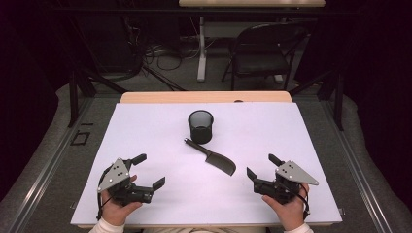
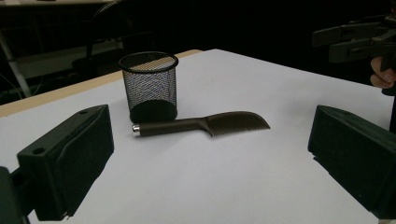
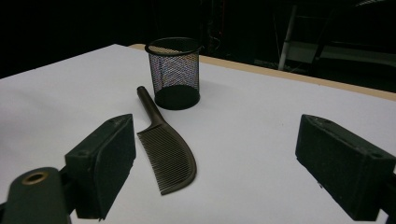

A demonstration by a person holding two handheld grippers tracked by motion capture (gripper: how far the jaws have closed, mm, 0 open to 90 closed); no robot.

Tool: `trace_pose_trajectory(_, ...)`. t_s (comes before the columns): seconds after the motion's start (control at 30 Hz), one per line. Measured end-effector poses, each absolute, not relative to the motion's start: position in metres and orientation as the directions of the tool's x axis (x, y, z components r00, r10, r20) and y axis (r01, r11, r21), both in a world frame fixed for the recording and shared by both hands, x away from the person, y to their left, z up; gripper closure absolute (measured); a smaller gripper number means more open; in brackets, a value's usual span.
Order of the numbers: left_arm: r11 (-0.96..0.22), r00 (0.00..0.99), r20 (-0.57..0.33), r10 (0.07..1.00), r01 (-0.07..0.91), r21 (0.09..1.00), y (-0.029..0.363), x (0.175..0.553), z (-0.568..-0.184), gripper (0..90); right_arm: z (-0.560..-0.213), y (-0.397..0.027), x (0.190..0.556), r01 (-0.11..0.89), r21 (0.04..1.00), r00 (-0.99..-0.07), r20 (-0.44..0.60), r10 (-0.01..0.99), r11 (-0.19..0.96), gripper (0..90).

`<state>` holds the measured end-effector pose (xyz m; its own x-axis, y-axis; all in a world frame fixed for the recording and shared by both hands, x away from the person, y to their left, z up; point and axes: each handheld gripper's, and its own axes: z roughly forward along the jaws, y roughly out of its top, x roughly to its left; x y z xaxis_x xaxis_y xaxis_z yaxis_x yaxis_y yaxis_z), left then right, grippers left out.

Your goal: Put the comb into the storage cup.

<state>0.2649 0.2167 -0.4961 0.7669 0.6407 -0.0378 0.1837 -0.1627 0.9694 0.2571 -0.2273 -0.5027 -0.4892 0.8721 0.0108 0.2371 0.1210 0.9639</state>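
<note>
A dark comb [image 1: 214, 157] lies flat mid-worktop [image 1: 145, 131], handle tip near a mesh cup [image 1: 200, 126], toothed blade slanting toward the right tongs [image 1: 260, 166]. Both those and the left tongs [image 1: 148, 171] rest spread and empty; the right sits nearer.

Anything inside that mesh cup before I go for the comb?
The mesh cup looks empty: through its open rim and the mesh, only its dark solid base shows. The very bottom is too dark to rule out something small. The comb lies on the table beside it.
</note>
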Motion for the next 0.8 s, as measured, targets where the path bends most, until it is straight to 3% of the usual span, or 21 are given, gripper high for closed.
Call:
trace_pose_trajectory(0.57,-0.162,0.763,-0.043,0.645,0.192,0.968,0.218,0.269,-0.5,0.4,-0.509,-0.218,0.267,0.277,0.95,-0.499,0.016,0.866,0.142,16.8)
trace_pose_trajectory(0.8,-0.164,0.764,-0.047,0.644,0.197,0.967,0.22,0.266,-0.503,0.4,-0.51,-0.206,0.28,0.272,0.947,-0.541,0.003,0.841,0.172,30.4)
